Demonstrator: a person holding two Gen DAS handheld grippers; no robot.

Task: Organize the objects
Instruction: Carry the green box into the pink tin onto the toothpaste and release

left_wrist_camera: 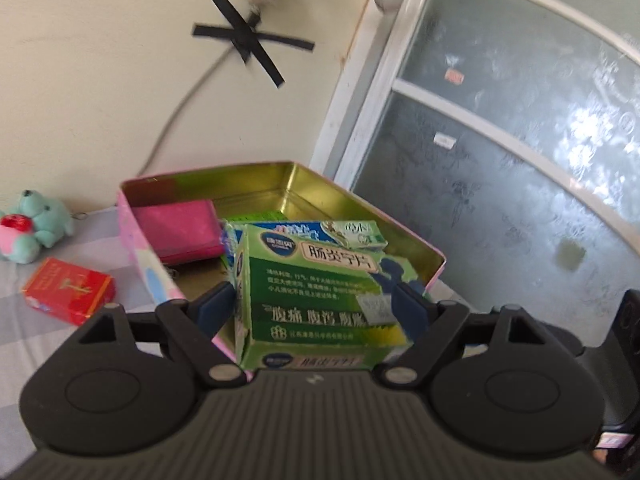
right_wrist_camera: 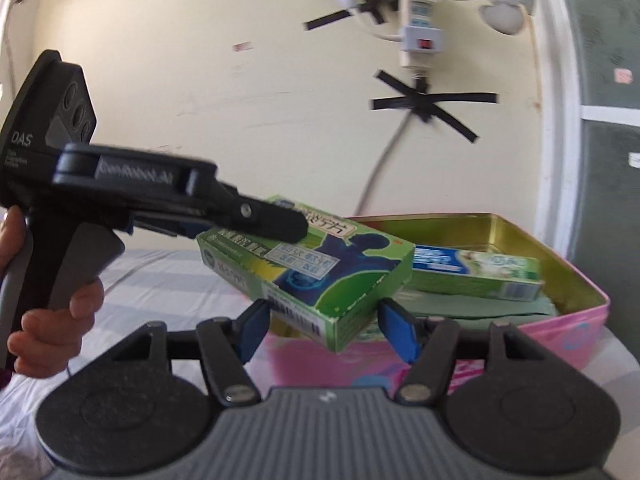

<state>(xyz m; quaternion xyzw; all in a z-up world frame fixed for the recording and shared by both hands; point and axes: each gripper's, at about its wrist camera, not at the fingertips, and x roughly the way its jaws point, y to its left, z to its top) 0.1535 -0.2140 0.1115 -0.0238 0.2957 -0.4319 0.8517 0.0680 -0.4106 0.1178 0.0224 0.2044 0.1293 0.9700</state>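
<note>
We hold green medicine box (left_wrist_camera: 316,300) pinched in left gripper (left_wrist_camera: 316,304), above pink tin (left_wrist_camera: 132,232) so it drops in. Right gripper (right_wrist_camera: 324,320) spread, waiting. Red box (left_wrist_camera: 68,290) at nine o'clock.

Daylight all the way, coming in through the frosted glass door (left_wrist_camera: 500,152) right of the tin; bright blotches bloom on its upper panes. The wall (left_wrist_camera: 100,80) beside that door looks evenly lit and soft. Gold glare runs along the tin (left_wrist_camera: 288,184) inner wall nearest the door. Heavy fisheye bending: the door frame curves hard at the edge, corners go dark. The tape cross (right_wrist_camera: 428,104) left of the door is smeared, probably motion blur. The medicine box (left_wrist_camera: 316,300) print stays mostly readable, slightly soft.
</note>
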